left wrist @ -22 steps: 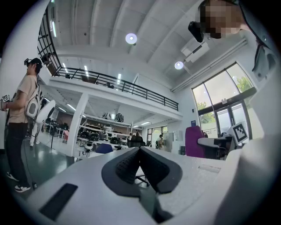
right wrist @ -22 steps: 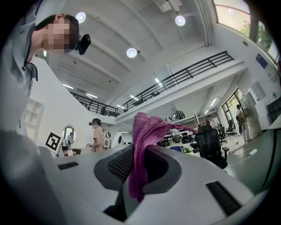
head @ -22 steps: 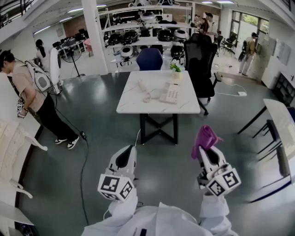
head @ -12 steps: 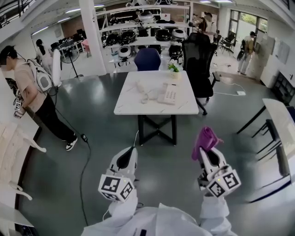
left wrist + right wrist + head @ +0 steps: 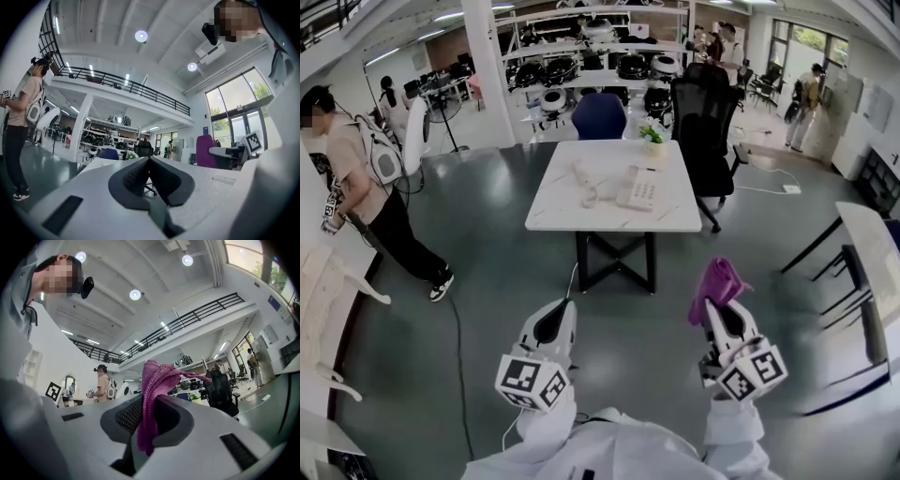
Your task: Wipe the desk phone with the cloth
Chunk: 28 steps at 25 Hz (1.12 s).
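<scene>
Purple cloth (image 5: 719, 281) clamped in right claw (image 5: 720, 309); left claw (image 5: 557, 314) closed, empty. The desk phone (image 5: 638, 190) sits on worktop (image 5: 675, 217) at 12 o'clock, well apart, slightly nearer than half a second ago. Looks like the approach is under way; wiping not started.

We see our left gripper (image 5: 149, 161) with its jaws pressed together, nothing between them; a person (image 5: 18, 117) stands far left, and a white desk (image 5: 91, 164) lies beyond.
</scene>
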Available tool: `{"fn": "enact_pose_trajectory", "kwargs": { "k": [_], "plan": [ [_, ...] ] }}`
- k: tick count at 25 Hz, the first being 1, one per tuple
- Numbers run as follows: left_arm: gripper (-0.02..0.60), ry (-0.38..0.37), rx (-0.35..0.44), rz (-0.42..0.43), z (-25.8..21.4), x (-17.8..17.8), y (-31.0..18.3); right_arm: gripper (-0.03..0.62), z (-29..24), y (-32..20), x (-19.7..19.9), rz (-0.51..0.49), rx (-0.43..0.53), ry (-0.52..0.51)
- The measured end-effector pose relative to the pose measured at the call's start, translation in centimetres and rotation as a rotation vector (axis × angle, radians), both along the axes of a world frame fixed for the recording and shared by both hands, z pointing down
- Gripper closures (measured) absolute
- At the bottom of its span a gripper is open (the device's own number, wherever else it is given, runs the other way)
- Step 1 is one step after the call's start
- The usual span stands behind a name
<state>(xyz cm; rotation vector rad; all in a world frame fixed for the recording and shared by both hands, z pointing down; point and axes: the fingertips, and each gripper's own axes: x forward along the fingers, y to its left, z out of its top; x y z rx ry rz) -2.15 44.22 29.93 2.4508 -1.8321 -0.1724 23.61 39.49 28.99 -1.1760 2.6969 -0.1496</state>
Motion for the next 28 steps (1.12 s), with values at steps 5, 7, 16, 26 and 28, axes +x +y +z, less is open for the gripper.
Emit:
{"fn": "enact_pose_trajectory", "kwargs": {
  "k": [5, 7, 16, 26, 28],
  "plan": [
    [0.583, 0.007, -0.016, -0.018, 0.4, -0.6, -0.7, 0.562, 0.1, -1.5, -0.6, -0.016, -0.012, -0.019],
    [0.584, 0.007, -0.021, -0.025, 0.3, -0.8, -1.3, 0.562, 0.0, -2.4, -1.1, -0.026, -0.013, -0.021],
    [0.584, 0.018, -0.067, -0.004, 1.4, -3.1, -8.0, 0.562, 0.8, -8.9, -3.9, -0.034, -0.042, -0.021],
    [0.584, 0.022, -0.060, 0.101, 1.5, -5.6, -20.8, 0.562, 2.3, -19.4, -7.1, 0.030, -0.083, 0.007],
    [0.584, 0.021, -0.058, 0.128, 1.6, -5.8, -23.2, 0.562, 2.8, -21.4, -7.5, 0.048, -0.092, 0.011]
  ]
}}
